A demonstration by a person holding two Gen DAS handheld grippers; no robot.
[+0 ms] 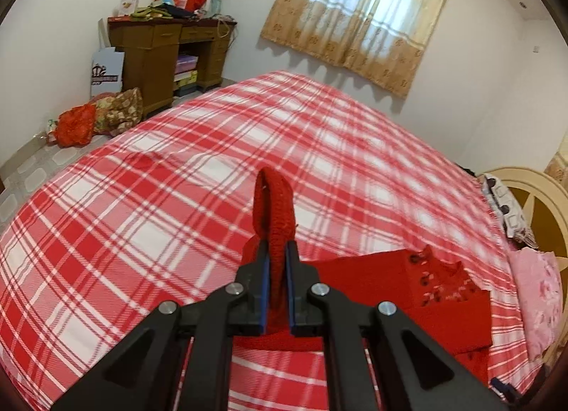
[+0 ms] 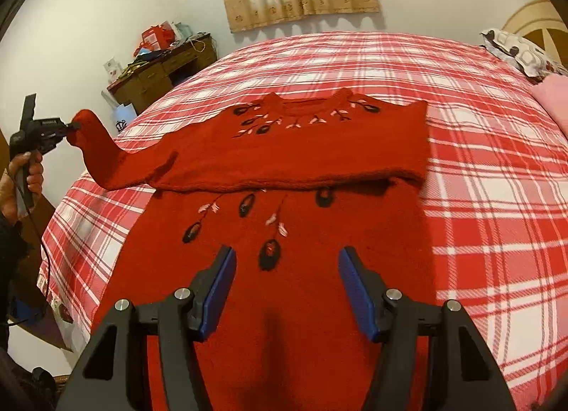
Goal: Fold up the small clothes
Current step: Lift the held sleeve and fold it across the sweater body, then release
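left wrist: left gripper (image 1: 276, 255) clamps sweater (image 2: 284, 148) sleeve; right gripper (image 2: 287, 265) open, empty.

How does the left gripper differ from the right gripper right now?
The left gripper is shut on the red sweater's sleeve, lifting it; the right gripper is open and holds nothing, above the sweater's body. Both have blue pads.

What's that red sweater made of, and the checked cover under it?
The red sweater looks like knitted wool or acrylic: ribbed stitches show on the sleeve, matte and fuzzy. The checked bedcover seems a thin woven cotton, flat and printed-looking; fibre uncertain.
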